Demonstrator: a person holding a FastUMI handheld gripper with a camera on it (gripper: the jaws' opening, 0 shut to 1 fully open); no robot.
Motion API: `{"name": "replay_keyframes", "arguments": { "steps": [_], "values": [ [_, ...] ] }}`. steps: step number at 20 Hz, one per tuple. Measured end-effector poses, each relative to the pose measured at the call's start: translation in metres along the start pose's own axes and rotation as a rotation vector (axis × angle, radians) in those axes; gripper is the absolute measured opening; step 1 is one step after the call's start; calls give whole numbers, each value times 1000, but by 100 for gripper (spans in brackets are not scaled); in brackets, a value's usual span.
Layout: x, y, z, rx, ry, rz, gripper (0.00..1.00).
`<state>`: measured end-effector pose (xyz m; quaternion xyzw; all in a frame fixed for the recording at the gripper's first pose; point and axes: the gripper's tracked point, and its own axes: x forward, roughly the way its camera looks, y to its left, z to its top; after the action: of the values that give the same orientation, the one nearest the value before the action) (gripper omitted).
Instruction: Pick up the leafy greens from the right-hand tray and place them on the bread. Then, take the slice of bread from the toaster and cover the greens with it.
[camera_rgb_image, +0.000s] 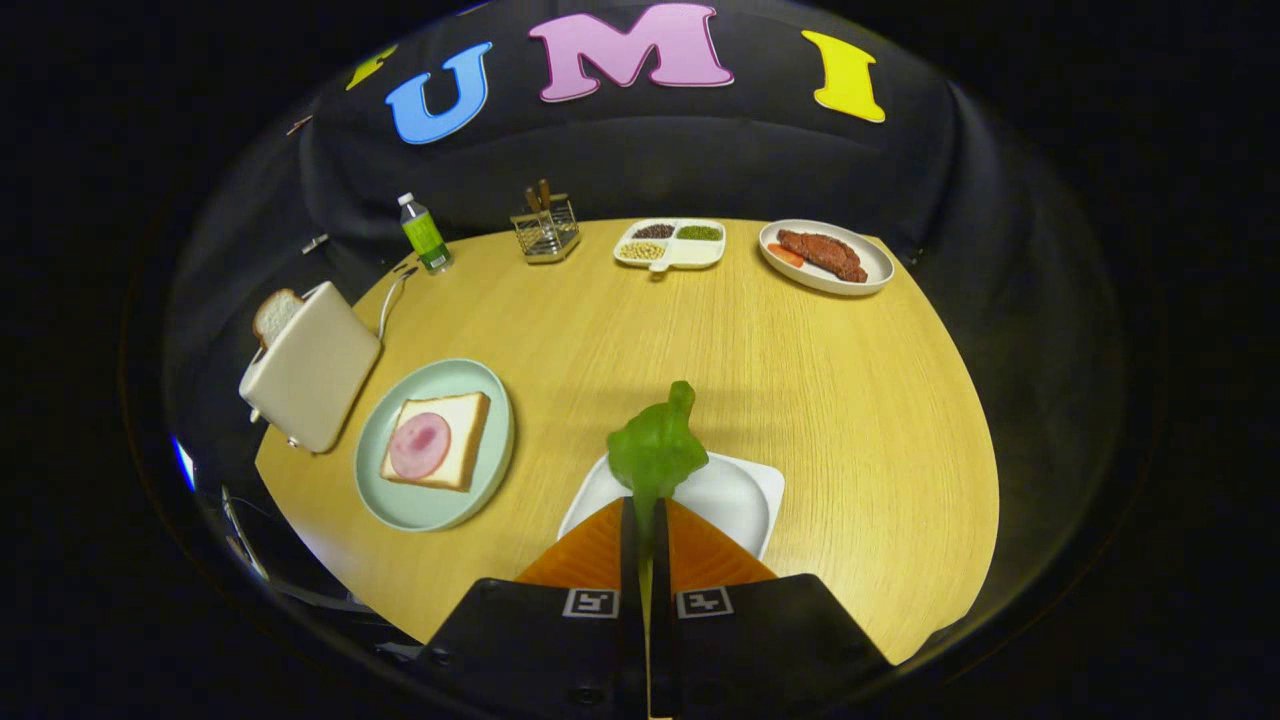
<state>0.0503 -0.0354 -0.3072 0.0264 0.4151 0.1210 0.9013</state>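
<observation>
Leafy greens (656, 452) pinched between the fingers (645, 515), pressed together on the stem, over the white tray (735, 495). At ten o'clock from the fingers, bread with ham (437, 441) on a pale green plate (400, 500); further at ten o'clock, toaster (312, 368) holding a bread slice (274, 314). Steak plate (826, 257) at one o'clock on the desk (850, 400).

leafy greens (655, 450) pinched in gripper (645, 505), above white tray (735, 495)
</observation>
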Motion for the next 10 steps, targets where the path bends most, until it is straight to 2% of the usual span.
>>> {"name": "replay_keyframes", "arguments": {
  "steps": [10],
  "values": [
    [-32, 85, 56, 7, -79, 68, 6]
  ]
}}
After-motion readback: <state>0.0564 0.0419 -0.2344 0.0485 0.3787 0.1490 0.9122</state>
